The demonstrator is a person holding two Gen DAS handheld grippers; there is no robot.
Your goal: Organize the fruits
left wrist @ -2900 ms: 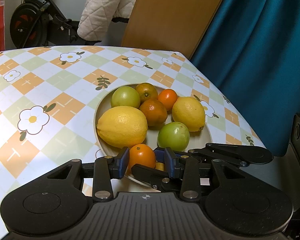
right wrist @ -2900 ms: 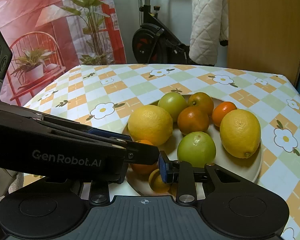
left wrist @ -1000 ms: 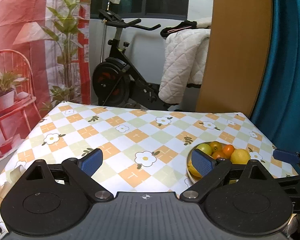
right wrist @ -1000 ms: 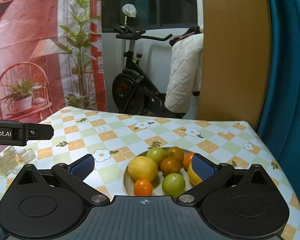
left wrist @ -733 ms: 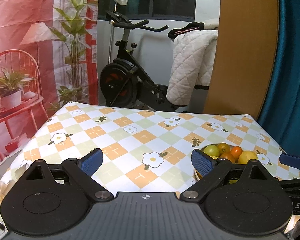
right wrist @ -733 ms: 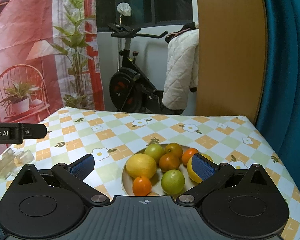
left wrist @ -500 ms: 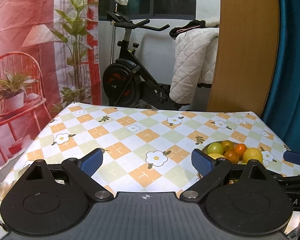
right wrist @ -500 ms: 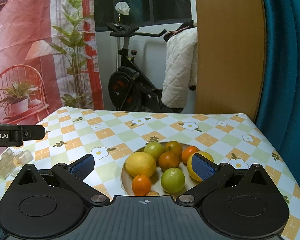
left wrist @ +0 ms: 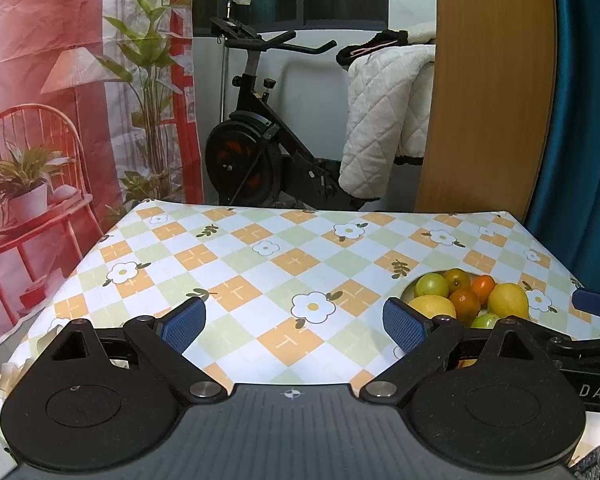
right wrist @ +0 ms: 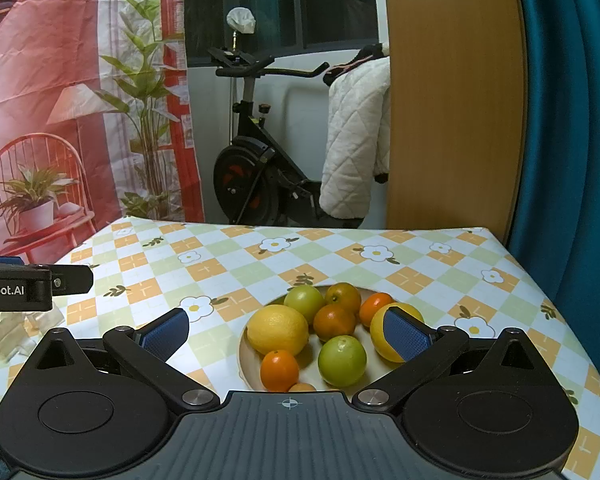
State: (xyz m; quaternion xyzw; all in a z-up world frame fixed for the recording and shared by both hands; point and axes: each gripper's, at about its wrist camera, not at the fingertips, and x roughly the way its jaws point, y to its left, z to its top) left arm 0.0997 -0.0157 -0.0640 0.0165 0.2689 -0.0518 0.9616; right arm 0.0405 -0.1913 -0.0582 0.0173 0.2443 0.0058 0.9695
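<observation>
Checked flower tablecloth (right wrist: 236, 276) under round cream plate (right wrist: 247, 354) of fruit, at 12 o'clock from right gripper (right wrist: 286, 330), at 2 o'clock from left gripper (left wrist: 294, 320). Both jaws wide apart, holding nothing. Right one nearer.

We see even, soft indoor light with faint shadows under the fruit (right wrist: 342, 360). Both views are sharp, though fisheye bending curves the edges.

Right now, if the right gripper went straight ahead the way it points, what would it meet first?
Probably the fruit on the plate. The right gripper is open and empty, and the small orange and green fruit lie nearest in its line. Depth is unclear, so it might pass above them.
</observation>
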